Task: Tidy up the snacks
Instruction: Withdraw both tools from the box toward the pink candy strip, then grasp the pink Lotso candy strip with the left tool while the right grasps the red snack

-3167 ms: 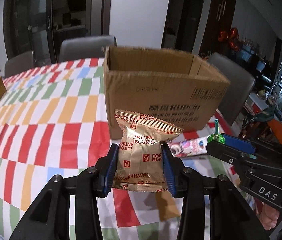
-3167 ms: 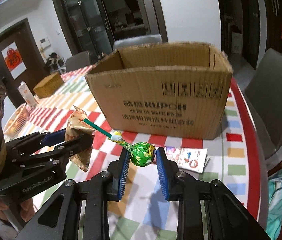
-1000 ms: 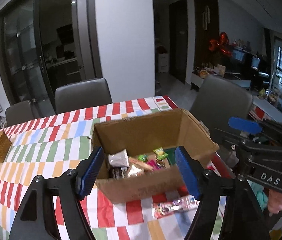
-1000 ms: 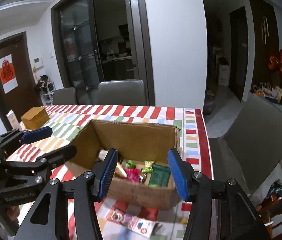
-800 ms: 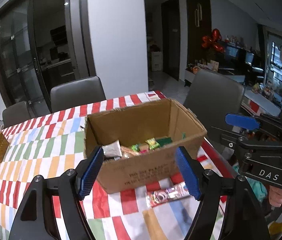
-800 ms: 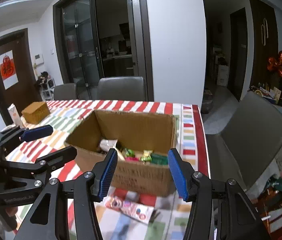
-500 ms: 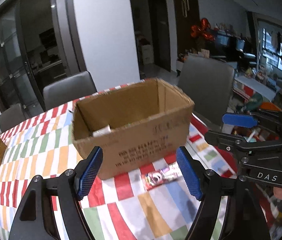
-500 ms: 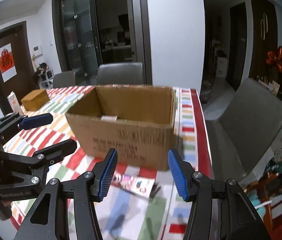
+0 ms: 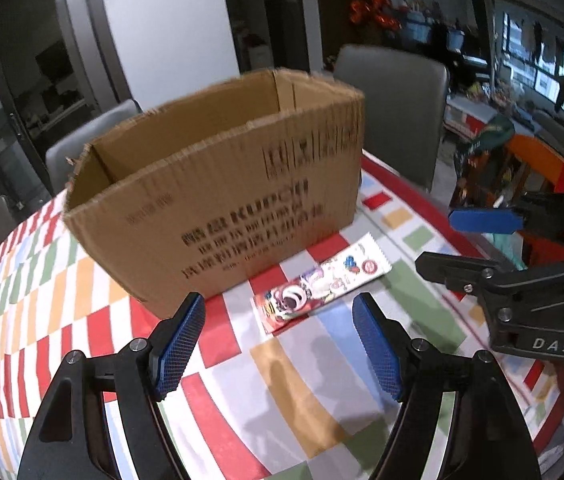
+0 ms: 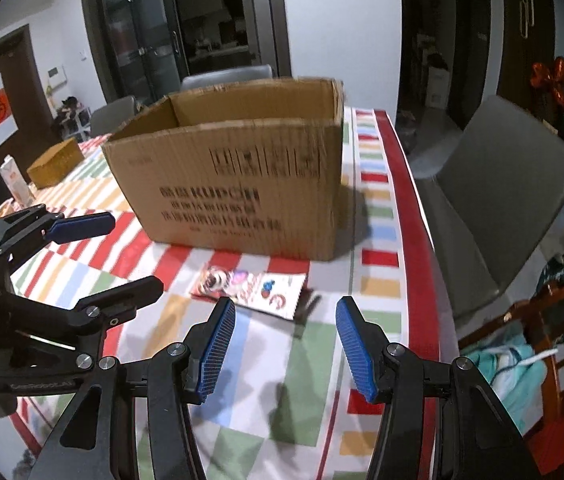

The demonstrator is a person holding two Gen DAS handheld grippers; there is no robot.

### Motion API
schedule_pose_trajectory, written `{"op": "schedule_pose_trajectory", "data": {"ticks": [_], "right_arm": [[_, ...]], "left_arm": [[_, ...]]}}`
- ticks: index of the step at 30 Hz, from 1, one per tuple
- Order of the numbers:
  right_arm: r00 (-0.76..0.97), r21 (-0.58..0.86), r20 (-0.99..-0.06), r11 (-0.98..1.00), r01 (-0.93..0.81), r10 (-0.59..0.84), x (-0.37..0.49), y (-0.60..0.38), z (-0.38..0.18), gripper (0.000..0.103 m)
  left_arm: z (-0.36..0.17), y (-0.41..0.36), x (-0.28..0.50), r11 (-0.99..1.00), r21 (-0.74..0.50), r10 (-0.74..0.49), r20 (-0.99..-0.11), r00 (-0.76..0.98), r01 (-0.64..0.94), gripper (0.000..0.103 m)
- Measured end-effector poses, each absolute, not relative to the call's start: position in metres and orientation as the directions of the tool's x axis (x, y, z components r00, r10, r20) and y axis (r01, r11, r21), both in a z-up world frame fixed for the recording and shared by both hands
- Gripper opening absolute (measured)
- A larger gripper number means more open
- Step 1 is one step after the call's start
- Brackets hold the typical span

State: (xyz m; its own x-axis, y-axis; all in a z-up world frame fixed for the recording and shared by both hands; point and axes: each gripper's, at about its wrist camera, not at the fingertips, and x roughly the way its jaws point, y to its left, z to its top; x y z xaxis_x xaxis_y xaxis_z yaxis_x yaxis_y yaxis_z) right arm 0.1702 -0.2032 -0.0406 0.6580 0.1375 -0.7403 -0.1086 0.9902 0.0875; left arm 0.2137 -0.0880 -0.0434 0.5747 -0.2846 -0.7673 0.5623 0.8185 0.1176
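Observation:
An open cardboard box (image 9: 217,196) stands on the checked tablecloth (image 9: 294,372); it also shows in the right wrist view (image 10: 237,184). Its inside is hidden from here. A flat printed snack packet (image 9: 322,284) lies on the cloth just in front of the box, also in the right wrist view (image 10: 249,286). My left gripper (image 9: 277,344) is open and empty, low over the cloth, just short of the packet. My right gripper (image 10: 286,344) is open and empty, just short of the packet too. Each gripper shows in the other's view: right (image 9: 462,240), left (image 10: 117,248).
Grey chairs (image 10: 498,200) stand round the table. The table's red-edged right side (image 10: 422,240) is close to my right gripper. A small woven box (image 10: 55,162) and a carton (image 10: 13,180) sit at the far left.
Both grippers let go of their snacks over the box, then dropped from above the box to low in front of it, near the packet.

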Motion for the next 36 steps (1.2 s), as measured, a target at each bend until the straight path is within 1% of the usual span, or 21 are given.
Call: {"op": "schedule_pose_trajectory", "data": {"ticks": [5, 7, 11, 21, 24, 29, 30, 31, 34, 35, 36], "right_arm": [[0.624, 0.094, -0.771, 0.992, -0.084, 0.126, 0.172, -0.204, -0.059, 0.054], [0.611, 0.098, -0.782, 0.992, -0.077, 0.124, 0.174, -0.204, -0.066, 0.054], [0.586, 0.090, -0.802, 0.993, -0.075, 0.117, 0.180, -0.202, -0.077, 0.054], [0.541, 0.088, -0.835, 0.995, -0.055, 0.104, 0.196, -0.203, -0.097, 0.054], [0.538, 0.091, -0.836, 0.994, -0.053, 0.106, 0.198, -0.204, -0.099, 0.054], [0.536, 0.101, -0.837, 0.994, -0.045, 0.109, 0.202, -0.208, -0.101, 0.054], [0.534, 0.103, -0.838, 0.994, -0.042, 0.109, 0.203, -0.209, -0.101, 0.054], [0.535, 0.103, -0.838, 0.994, -0.042, 0.109, 0.203, -0.209, -0.101, 0.054], [0.541, 0.107, -0.833, 0.993, -0.046, 0.114, 0.204, -0.209, -0.099, 0.054], [0.542, 0.107, -0.833, 0.993, -0.048, 0.116, 0.203, -0.209, -0.099, 0.054], [0.541, 0.106, -0.833, 0.993, -0.050, 0.116, 0.204, -0.208, -0.099, 0.054]], "left_arm": [[-0.063, -0.090, 0.222, 0.799, 0.124, -0.272, -0.798, 0.538, 0.588, 0.076], [-0.071, -0.091, 0.225, 0.792, 0.122, -0.271, -0.809, 0.522, 0.599, 0.079], [-0.086, -0.094, 0.234, 0.783, 0.123, -0.258, -0.827, 0.499, 0.609, 0.079], [-0.111, -0.115, 0.260, 0.711, 0.182, -0.218, -0.861, 0.459, 0.679, 0.080], [-0.112, -0.122, 0.264, 0.690, 0.184, -0.229, -0.862, 0.453, 0.700, 0.080], [-0.112, -0.126, 0.269, 0.672, 0.151, -0.264, -0.866, 0.425, 0.725, 0.079], [-0.112, -0.125, 0.270, 0.673, 0.139, -0.271, -0.867, 0.418, 0.726, 0.073], [-0.112, -0.126, 0.270, 0.672, 0.129, -0.277, -0.870, 0.409, 0.729, 0.064], [-0.111, -0.123, 0.268, 0.667, 0.112, -0.292, -0.870, 0.397, 0.736, 0.046], [-0.110, -0.122, 0.267, 0.665, 0.110, -0.299, -0.867, 0.398, 0.739, 0.043], [-0.110, -0.120, 0.266, 0.667, 0.108, -0.301, -0.866, 0.399, 0.737, 0.036]]}}
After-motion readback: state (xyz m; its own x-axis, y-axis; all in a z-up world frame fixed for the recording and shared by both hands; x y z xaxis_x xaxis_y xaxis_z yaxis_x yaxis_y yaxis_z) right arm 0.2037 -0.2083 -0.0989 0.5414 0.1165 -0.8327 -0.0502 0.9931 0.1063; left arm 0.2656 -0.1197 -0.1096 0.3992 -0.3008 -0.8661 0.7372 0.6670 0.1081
